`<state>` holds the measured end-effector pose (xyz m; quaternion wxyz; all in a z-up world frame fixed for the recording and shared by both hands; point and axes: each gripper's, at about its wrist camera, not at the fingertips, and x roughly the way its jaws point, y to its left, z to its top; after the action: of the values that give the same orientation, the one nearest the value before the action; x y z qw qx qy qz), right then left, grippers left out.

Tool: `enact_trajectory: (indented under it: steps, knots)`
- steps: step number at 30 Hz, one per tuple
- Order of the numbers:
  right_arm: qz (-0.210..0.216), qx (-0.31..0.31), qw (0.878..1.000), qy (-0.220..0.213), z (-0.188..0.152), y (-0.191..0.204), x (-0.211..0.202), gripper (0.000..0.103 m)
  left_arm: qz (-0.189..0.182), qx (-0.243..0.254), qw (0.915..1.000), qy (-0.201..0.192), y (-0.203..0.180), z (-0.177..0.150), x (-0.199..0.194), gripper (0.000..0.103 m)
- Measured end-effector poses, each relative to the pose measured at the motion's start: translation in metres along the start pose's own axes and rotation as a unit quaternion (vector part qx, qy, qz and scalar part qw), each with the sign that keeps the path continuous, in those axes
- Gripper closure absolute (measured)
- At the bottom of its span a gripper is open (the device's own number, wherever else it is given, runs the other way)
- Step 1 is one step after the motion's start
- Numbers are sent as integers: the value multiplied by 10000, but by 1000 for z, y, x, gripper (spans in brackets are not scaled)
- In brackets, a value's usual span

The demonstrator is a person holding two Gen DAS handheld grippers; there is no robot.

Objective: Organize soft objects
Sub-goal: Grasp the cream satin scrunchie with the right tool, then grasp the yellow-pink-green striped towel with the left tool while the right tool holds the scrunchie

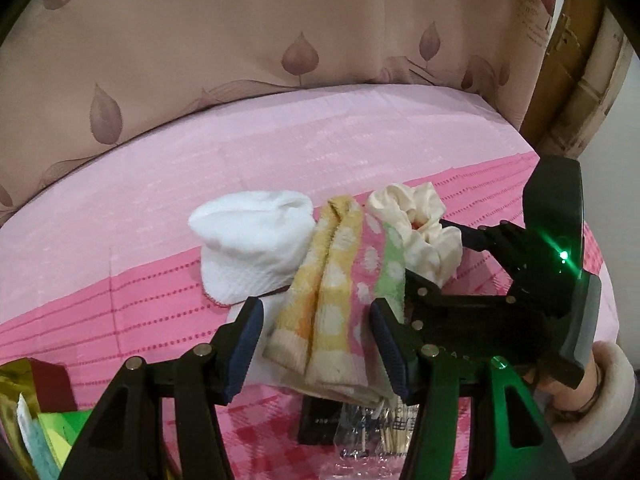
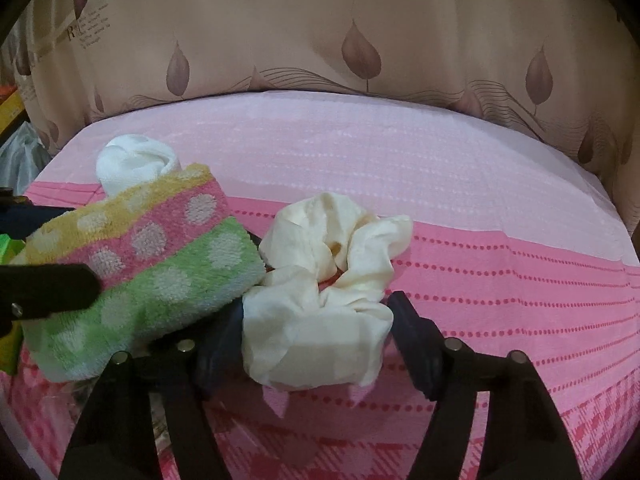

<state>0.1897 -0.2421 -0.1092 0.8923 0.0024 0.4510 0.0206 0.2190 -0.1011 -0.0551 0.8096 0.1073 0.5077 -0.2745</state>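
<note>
Left gripper (image 1: 316, 344) is sitting lower centre of the left wrist view, jaws spread around the folded polka-dot towel (image 1: 344, 280); can't tell if the pads are pressing it. Right gripper (image 2: 316, 340) is straddling the cream scrunchie (image 2: 328, 276) at centre of the right wrist view, left pad touching it, right pad just clear, no firm grip. White rolled cloth (image 1: 252, 240) is lying left of the towel, touching it. Everything is resting on the pink striped cloth (image 2: 500, 280). A sleeve cuff (image 1: 604, 400) is showing lower right.
</note>
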Motion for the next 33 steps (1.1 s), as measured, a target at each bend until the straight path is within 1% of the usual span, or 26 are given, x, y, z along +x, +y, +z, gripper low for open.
enact_trajectory:
  steps: [1,2,3,7,10,13,16,18,19,20,22,25,33]
  knots:
    - [36,19,10000,-38,0,0,-1,53,-11,3,10000,23,-1,0,2,46]
    - [70,40,9999,-74,-2,-1,-3,61,-27,13,10000,46,-2,0,4,45]
    - [83,70,9999,-96,-2,-2,-4,73,-53,29,10000,71,-3,-1,6,45]
    - [114,301,9993,-174,-4,-10,-7,86,-50,40,9999,129,-8,2,14,44]
    - [40,459,9988,-187,-8,-17,-10,87,-32,18,9999,139,-12,4,16,44]
    - [-151,384,9991,-134,-14,-21,-13,88,-40,13,9999,152,-16,5,18,44]
    - [-174,382,9990,-120,-21,-23,-18,88,-121,0,9998,143,-21,5,20,44]
    - [-168,410,9990,-112,-20,-24,-18,88,-151,-26,9998,138,-25,4,20,55]
    - [-176,405,9990,-103,-19,-24,-18,88,-143,-26,9998,135,-26,3,19,63]
    - [-190,393,9990,-94,-18,-23,-17,88,-122,-42,9999,104,-27,3,18,68]
    - [-234,357,9991,-86,-17,-21,-17,88,-108,-80,9999,55,-28,2,14,72]
    - [-279,328,9990,-81,-16,-19,-16,88,11,-120,9999,24,-30,3,9,74]
    - [-319,320,9990,-65,-16,-19,-15,87,7,-62,9998,-193,-42,-3,-13,75]
